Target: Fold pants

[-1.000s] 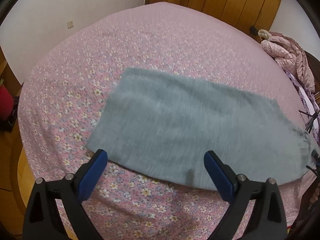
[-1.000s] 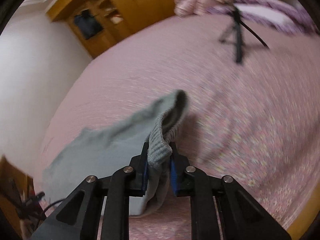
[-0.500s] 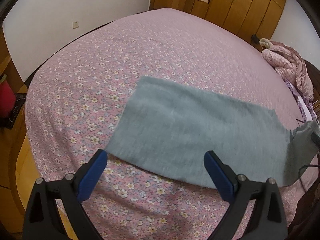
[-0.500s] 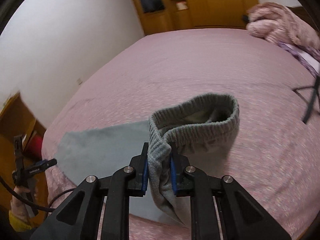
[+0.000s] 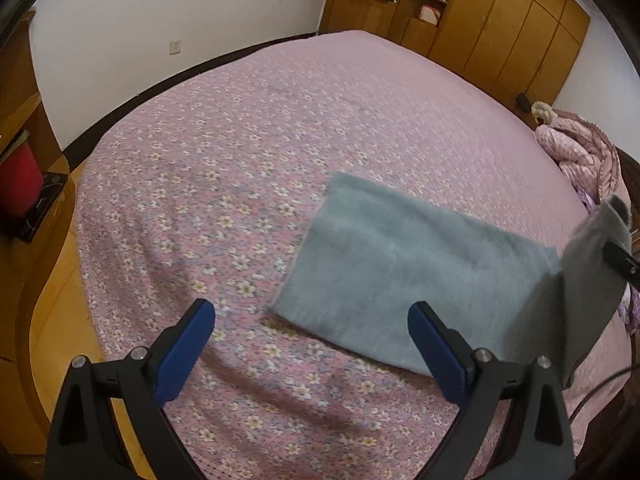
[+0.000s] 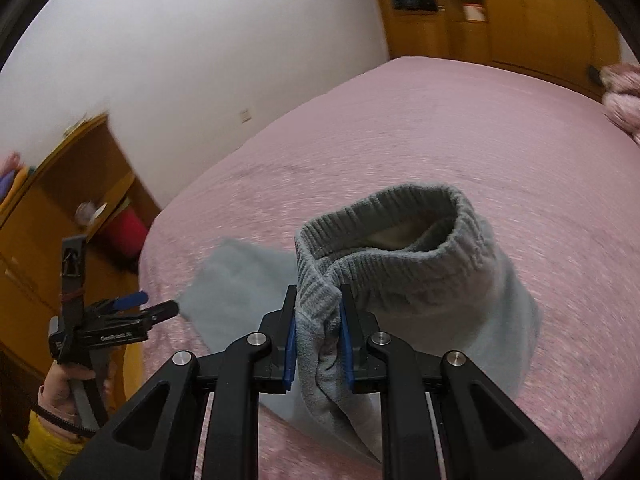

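Grey fleece pants (image 5: 404,264) lie on the pink floral bed (image 5: 240,160), the leg end toward my left gripper. My right gripper (image 6: 318,312) is shut on the ribbed waistband (image 6: 384,248) and holds it lifted over the legs, so the raised part hangs as a flap at the right of the left wrist view (image 5: 588,292). My left gripper (image 5: 312,344) is open and empty, above the bed just short of the leg end. It also shows in the right wrist view (image 6: 148,304).
Wooden wardrobes (image 5: 480,20) stand at the far end of the bed. A pink quilt (image 5: 580,152) is heaped at the far right. A wooden shelf unit with a red object (image 5: 18,184) stands left of the bed.
My right gripper has carried the waistband up and toward the leg end, folding the pants over. My left gripper has drawn back to the left, off the cloth's edge.
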Tool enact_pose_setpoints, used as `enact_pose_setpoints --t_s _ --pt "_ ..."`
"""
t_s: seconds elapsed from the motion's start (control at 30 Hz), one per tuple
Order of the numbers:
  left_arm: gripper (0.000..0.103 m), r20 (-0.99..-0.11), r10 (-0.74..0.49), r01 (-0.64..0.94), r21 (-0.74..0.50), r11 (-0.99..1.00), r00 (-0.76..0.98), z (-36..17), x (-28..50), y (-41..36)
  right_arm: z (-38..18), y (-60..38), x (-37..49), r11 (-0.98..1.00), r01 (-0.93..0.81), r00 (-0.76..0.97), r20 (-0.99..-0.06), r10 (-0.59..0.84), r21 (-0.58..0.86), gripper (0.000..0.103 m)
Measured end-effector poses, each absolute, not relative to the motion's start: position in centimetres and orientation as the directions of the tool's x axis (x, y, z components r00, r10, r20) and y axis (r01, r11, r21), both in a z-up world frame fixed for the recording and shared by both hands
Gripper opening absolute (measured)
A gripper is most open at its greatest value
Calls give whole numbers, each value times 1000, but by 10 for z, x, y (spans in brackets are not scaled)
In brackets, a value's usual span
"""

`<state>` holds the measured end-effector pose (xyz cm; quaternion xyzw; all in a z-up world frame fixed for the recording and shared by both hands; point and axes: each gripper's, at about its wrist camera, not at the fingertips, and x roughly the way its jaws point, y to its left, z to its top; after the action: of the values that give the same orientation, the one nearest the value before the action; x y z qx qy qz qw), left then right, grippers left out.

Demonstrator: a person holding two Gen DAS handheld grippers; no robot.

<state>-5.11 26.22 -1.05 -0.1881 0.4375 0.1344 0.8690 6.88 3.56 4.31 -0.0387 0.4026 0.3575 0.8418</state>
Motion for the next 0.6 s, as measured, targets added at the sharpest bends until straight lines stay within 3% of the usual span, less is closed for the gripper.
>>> enact_pose_setpoints --t_s 0.6 --pt "99 -793 87 -458 -256 851 604 -17 -76 302 5 173 43 580 -801 270 -778 567 146 19"
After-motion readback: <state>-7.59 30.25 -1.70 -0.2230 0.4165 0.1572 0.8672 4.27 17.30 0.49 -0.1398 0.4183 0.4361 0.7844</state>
